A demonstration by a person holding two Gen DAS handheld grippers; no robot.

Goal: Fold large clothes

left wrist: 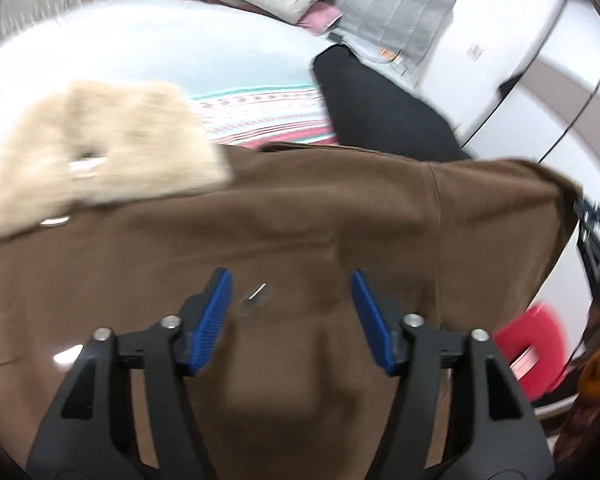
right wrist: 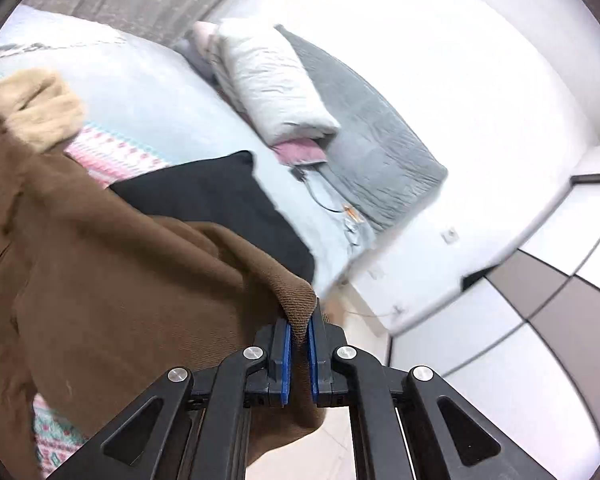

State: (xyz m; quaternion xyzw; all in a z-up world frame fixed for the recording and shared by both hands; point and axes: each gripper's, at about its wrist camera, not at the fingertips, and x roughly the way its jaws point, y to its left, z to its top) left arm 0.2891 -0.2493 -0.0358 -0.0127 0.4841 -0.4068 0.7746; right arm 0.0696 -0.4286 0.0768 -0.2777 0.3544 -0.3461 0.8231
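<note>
A large brown woven coat with a cream fleece collar point(left wrist: 300, 216) is spread across the near part of the bed covered in a pale blue sheet with pink and teal patterned bands point(left wrist: 148, 52), and it is held at one point only. The right tool point(right wrist: 299, 330) is closed on a brown corner of the coat, which is seen pinched between the blue pads point(right wrist: 286, 356) and drawn up into a peak at the right side of the bed, over its edge. From that peak the cloth runs away to the left and slightly farther, so the coat's long axis is judged to lie roughly left to right across the near bed. The left tool point(left wrist: 292, 316) is held with its jaws wide apart above the middle of the coat, with brown cloth directly below and between the blue pads point(left wrist: 214, 320) but nothing gripped. The cream fleece collar point(left wrist: 100, 152) lies to the far left of the left tool, and a small metal fastener point(left wrist: 256, 298) is seen on the cloth just between its fingers. A black folded garment point(right wrist: 220, 204) lies on the bed beyond the coat, touching or just beside its far edge, and a grey quilted blanket with a pale pillow point(right wrist: 364, 136) is stacked well apart at the far end. The left tool is judged the nearer one to the collar end, so a grasp there would probably be needed before the right-hand corner can be carried across. Both views are blurred by motion, so fine creases cannot be read.
</note>
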